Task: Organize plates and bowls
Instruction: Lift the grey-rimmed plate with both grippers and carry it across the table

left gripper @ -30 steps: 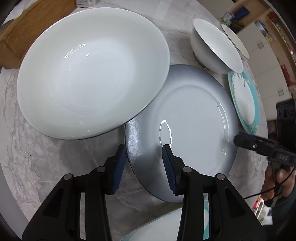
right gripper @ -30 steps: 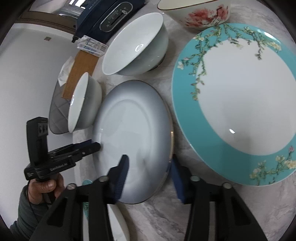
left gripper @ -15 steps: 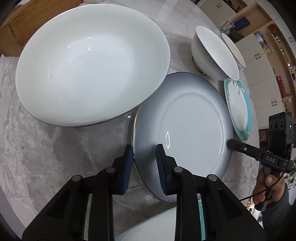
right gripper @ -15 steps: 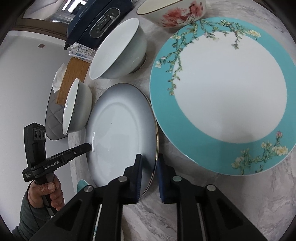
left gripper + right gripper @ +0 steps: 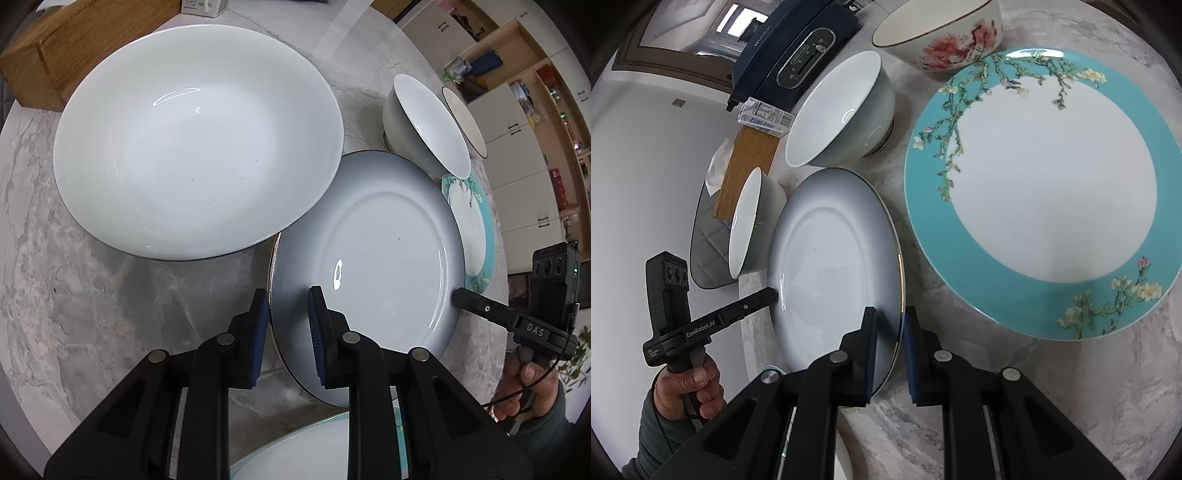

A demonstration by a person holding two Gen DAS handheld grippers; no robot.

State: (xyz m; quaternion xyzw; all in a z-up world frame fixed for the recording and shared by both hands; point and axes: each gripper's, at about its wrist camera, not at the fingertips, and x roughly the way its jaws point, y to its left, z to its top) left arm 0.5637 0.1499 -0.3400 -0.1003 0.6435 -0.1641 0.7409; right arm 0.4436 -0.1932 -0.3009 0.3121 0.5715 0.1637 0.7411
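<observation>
Near the middle of the marble table (image 5: 74, 295), I'm clamping the grey plate (image 5: 380, 251) at opposite rims: left gripper (image 5: 286, 332) and right gripper (image 5: 889, 354) both pinching it. I'm aiming for a level, even lift, clearing the big white bowl (image 5: 195, 140).

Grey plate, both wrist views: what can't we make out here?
- Grey plate: underside hidden in both views, so whether it is lifted off the marble table cannot be told.
- Left gripper and right gripper: jaws straddle opposite rims; actual pad contact cannot be told.
- Turquoise plate: cut off by the bottom edge and the left gripper's arms, left wrist view.
- Carton label: print too small, right wrist view.
</observation>
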